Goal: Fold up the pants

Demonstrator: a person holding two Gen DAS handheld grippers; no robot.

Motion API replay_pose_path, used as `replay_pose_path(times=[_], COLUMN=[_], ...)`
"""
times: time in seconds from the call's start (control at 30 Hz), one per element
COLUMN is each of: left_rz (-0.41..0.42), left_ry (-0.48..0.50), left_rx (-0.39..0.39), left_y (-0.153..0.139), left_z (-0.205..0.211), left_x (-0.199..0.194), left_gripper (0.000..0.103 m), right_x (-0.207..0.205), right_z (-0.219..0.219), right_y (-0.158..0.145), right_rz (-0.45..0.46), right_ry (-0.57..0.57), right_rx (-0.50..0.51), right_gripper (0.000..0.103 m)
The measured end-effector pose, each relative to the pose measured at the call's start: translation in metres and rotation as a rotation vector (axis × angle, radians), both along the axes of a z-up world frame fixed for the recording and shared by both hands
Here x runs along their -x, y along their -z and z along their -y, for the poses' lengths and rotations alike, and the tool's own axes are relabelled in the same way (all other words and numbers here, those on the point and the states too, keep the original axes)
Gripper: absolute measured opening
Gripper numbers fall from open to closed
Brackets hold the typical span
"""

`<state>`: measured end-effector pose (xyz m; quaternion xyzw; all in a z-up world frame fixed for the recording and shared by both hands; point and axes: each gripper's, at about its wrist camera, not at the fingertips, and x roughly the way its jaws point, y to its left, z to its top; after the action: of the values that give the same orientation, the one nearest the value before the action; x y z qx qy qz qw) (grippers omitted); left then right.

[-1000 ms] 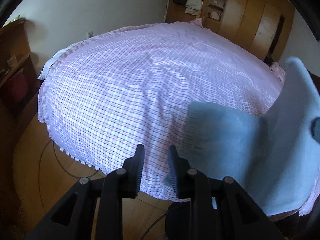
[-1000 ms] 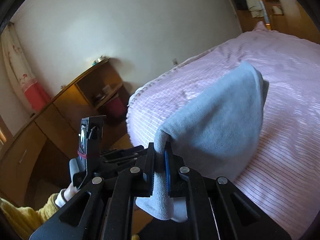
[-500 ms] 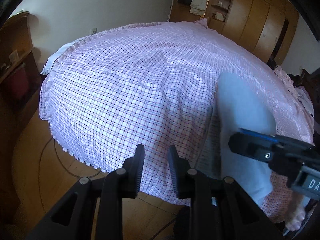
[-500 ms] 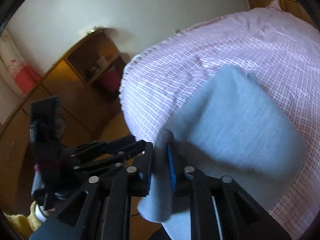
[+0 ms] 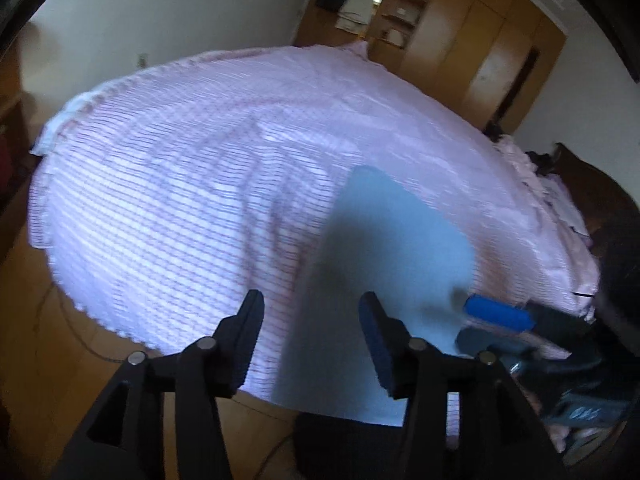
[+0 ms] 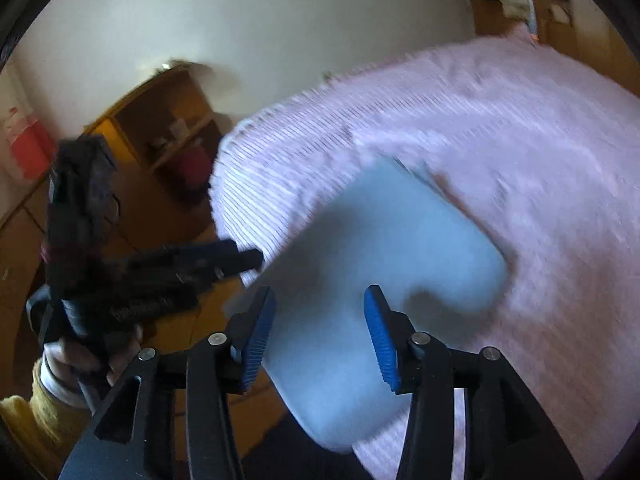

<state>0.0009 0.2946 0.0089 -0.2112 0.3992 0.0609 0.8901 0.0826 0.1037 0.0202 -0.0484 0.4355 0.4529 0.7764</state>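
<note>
One pair of light blue soft-fabric pants (image 6: 384, 264), lying folded on the near edge of one bed under a pink-and-white checked cover (image 5: 168, 184), lower end hanging over the bed's side. Two black hand-held grippers: left gripper (image 5: 310, 340), fingers (image 5: 250, 332) just opened to about half spread, nothing pressed between them; right gripper (image 6: 320, 336), blue-padded fingers (image 6: 382, 344) just parted off the cloth, now standing apart above the pants, gripping nothing. One yellow sleeve (image 6: 36, 416) behind the left gripper's handle; one wooden wardrobe (image 5: 472, 56) beyond the bed.
</note>
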Motion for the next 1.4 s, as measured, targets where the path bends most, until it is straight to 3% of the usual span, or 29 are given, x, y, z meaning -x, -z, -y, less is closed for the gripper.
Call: replay_pose_path(times=[0.1,0.27,0.47,0.77,0.93,1.13,1.4], left_rz=[-0.018,-0.065,-0.096,-0.068,-0.014,0.051,0.149], left_ry=[0.042,0.068,0.095,0.143,0.159,0.146,0.191], left_rx=[0.033,0.011,0.042,0.233,0.324,0.340,0.329], left_y=[0.005,0.021,0.044,0.069,0.073,0.057,0.009], left_z=[0.006,0.005,-0.002,-0.015,-0.019,-0.020,0.009], left_x=[-0.010,-0.028,-0.041,-0.065,-0.063,-0.043,-0.027], left_gripper=[0.058,0.058,0.058,0.060,0.046,0.035,0.034], right_x=[-0.003,-0.018,-0.033,-0.052,-0.044,-0.034,-0.030], right_z=[0.022,0.044,0.036,0.014,0.006,0.013,0.050], right_y=[0.014,0.045,0.062,0.083,0.063,0.035,-0.010], right_rz=[-0.040,-0.138,-0.224,-0.283,-0.225,-0.222,-0.213], right_ry=[0.082,0.192,0.180,0.207,0.189,0.162,0.122], right_rx=[0.031,0.058,-0.017,-0.105,-0.133,-0.202,-0.283], right_gripper=[0.040,0.042,0.042,0.049,0.020,0.015,0.015])
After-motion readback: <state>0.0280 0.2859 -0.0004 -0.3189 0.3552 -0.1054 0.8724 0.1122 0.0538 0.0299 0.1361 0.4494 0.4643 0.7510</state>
